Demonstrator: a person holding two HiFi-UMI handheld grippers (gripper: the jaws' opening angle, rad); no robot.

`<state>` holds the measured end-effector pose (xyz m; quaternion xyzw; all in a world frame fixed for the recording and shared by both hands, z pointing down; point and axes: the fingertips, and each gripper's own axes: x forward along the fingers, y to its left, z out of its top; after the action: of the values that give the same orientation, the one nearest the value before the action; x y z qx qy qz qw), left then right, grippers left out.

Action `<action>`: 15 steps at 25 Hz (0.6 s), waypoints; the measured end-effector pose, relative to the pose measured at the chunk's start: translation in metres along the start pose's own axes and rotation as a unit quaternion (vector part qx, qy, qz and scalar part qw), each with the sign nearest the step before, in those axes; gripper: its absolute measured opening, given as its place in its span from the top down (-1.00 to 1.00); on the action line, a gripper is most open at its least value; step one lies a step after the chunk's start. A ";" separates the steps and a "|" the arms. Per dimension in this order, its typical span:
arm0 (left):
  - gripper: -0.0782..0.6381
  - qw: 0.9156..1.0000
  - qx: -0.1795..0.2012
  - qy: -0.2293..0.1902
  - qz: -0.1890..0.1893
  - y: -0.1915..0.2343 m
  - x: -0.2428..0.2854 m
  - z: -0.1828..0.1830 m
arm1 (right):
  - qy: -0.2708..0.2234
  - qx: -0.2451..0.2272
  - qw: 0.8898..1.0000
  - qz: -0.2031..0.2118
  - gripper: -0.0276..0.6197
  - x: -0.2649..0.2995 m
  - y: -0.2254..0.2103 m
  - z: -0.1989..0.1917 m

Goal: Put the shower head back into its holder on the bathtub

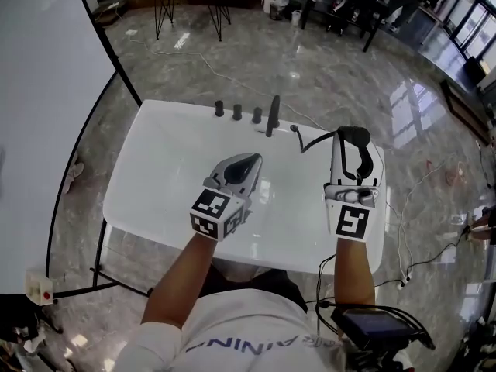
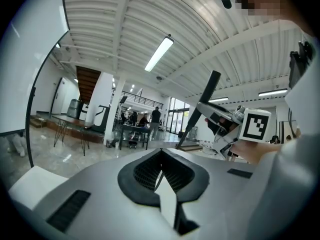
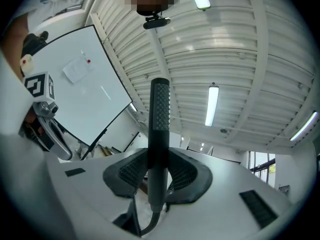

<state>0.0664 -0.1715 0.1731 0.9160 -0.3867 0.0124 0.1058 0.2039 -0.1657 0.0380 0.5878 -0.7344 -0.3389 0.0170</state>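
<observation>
Shower head [image 1: 354,136] report: at left, my left tongs [image 1: 249,163] are pressed together, empty, above the white bathtub [image 1: 147,184]; at right, my right tongs [image 3: 159,170] clamp the head's dark handle [image 3: 160,134], held over the tub's right end.

The shirt [image 1: 232,333] at 6 o'clock in the head view carries grey capitals, upside down and partly cut off; only "INING" can be made out. One cube [image 1: 215,214] at 7 o'clock of centre and another [image 1: 353,223] at 4 o'clock bear square code markers, no letters.
</observation>
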 end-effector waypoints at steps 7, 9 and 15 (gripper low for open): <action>0.73 1.000 0.001 0.005 0.008 0.012 0.029 0.001 | 0.014 -0.004 1.000 0.016 0.52 0.050 -0.021 -0.036; 0.73 1.000 0.000 0.008 0.010 0.016 0.040 0.000 | 0.009 0.005 1.000 0.014 0.52 0.065 -0.033 -0.040; 0.73 1.000 -0.015 0.013 0.010 0.023 0.066 -0.007 | -0.005 0.003 1.000 0.004 0.52 0.104 -0.066 -0.052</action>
<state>0.0967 -0.2320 0.1913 0.9102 -0.3945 0.0199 0.1241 0.2498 -0.2871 0.0050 0.5837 -0.7374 -0.3395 0.0133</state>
